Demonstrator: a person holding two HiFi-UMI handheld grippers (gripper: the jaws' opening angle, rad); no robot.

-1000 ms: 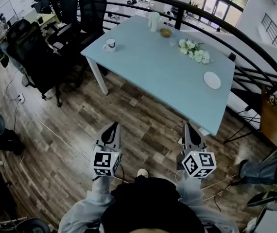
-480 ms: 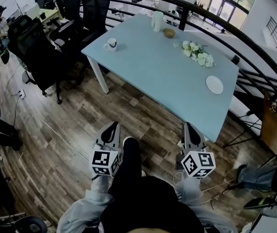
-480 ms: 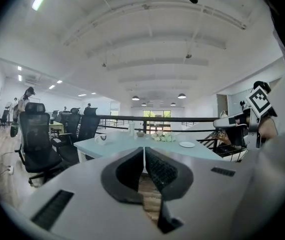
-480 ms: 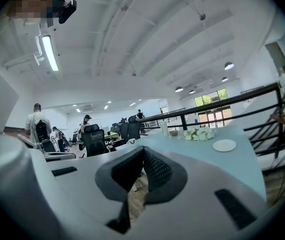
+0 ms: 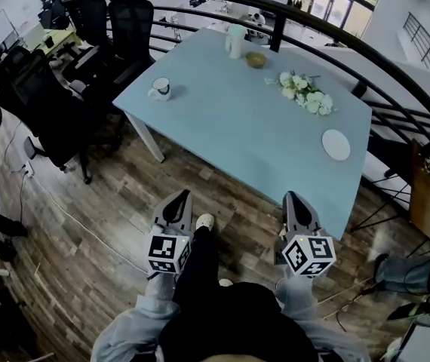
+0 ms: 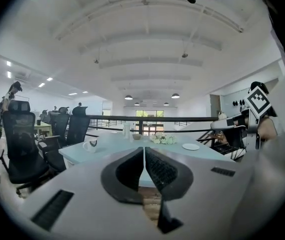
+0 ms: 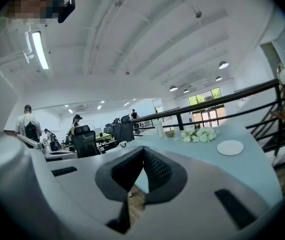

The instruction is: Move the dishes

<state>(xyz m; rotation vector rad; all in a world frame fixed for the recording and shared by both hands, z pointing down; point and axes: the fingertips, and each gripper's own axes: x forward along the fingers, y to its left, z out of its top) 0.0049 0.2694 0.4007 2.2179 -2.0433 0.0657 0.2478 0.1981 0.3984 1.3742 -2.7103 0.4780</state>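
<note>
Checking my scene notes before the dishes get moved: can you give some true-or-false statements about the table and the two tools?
1. A mug, a bowl, a plate and flowers are on the blue table. True.
2. The mug stands right beside the plate. False: they are at opposite ends.
3. The left tool and the right tool are both shut and empty. True.
4. The right tool touches the plate. False: it is in the air, apart from it.
</note>
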